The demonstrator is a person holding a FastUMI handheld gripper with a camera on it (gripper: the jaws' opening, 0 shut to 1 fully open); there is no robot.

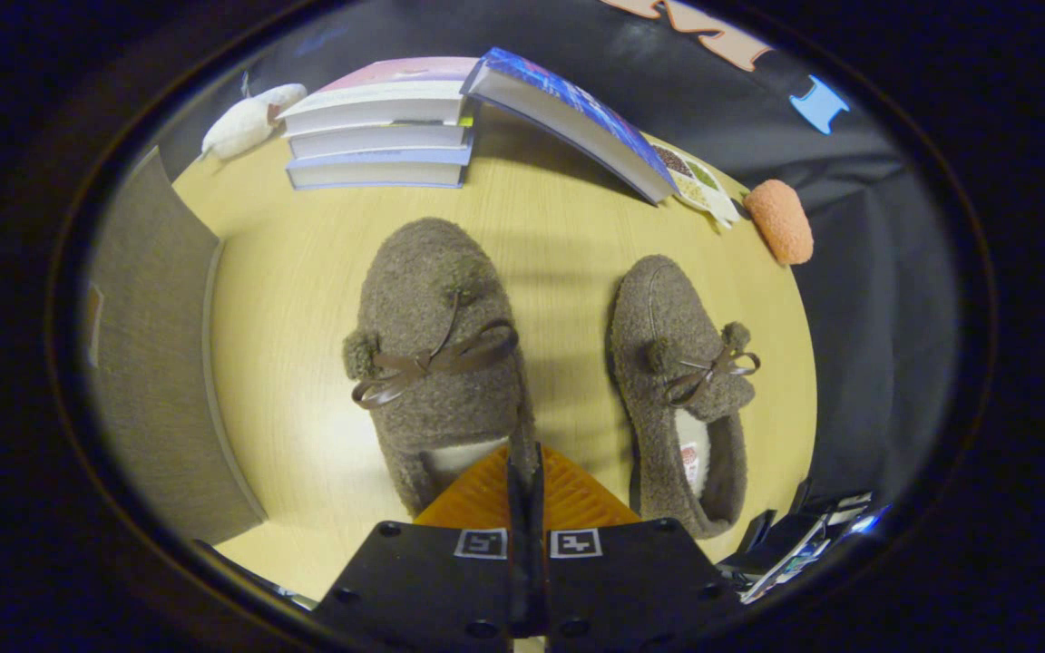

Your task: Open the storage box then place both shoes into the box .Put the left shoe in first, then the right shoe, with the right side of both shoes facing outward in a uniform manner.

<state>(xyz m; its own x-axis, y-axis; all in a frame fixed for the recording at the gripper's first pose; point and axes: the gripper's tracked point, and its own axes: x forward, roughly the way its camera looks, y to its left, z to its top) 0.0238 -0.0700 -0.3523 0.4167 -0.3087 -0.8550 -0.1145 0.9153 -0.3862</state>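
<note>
Fingers of my gripper pinch the left slipper's heel rim; next, I judge, lift it toward the storage box.

Gripper fingers pressed together, clamped on the heel-side rim of the left shoe on the wooden table. Right shoe just beside it, apart. Storage box stands left; stacked books lie beyond the shoes.
</note>
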